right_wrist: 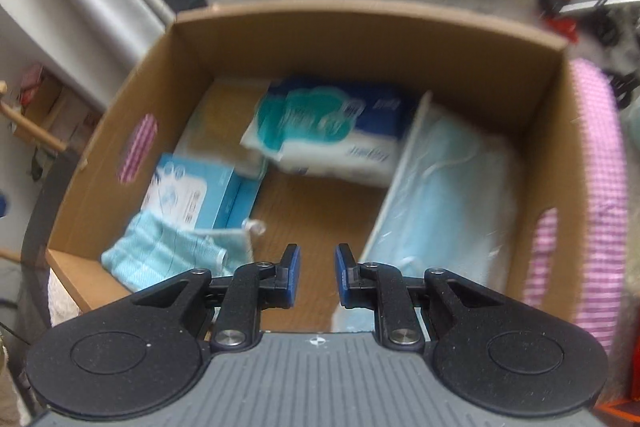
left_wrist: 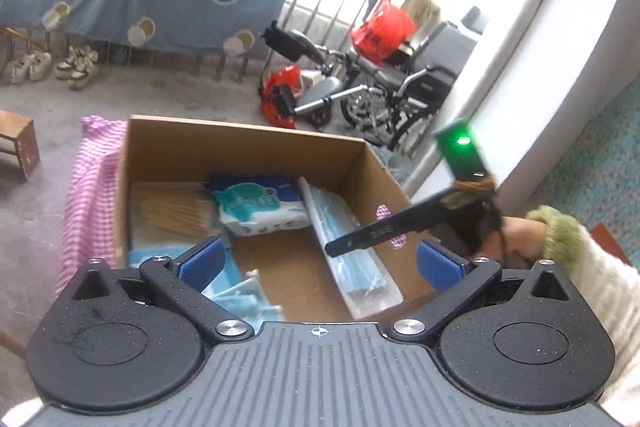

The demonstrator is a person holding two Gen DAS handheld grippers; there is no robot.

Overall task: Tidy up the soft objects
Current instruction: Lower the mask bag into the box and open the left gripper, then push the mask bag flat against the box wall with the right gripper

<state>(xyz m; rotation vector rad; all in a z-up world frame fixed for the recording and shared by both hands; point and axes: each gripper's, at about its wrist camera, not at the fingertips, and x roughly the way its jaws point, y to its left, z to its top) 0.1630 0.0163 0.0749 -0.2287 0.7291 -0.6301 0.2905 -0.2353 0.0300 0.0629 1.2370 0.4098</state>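
Note:
An open cardboard box [left_wrist: 240, 143] [right_wrist: 360, 23] holds a teal-and-white tissue pack [left_wrist: 260, 207] [right_wrist: 328, 131], a clear sleeve of blue face masks [left_wrist: 352, 259] [right_wrist: 448, 187], a light blue carton [right_wrist: 200, 191], a packet of wooden sticks [left_wrist: 172, 211] and a pale blue cloth [right_wrist: 168, 255]. My left gripper [left_wrist: 320, 259] stands wide open over the box's near side, with nothing between its pads. My right gripper [right_wrist: 318, 255] points down into the box over bare cardboard floor. Its pads stand a narrow gap apart and hold nothing. One of its black fingers [left_wrist: 372, 235] shows side-on in the left wrist view.
A pink checked cloth [left_wrist: 92, 187] [right_wrist: 596, 167] lies under the box. Beyond it stand a folded wheelchair [left_wrist: 400, 83], red bags [left_wrist: 380, 31], shoes [left_wrist: 76, 63] and a wooden stool [left_wrist: 16, 143]. A white wall [left_wrist: 540, 67] runs on the right. A green-cuffed sleeve [left_wrist: 560, 231] holds the right gripper.

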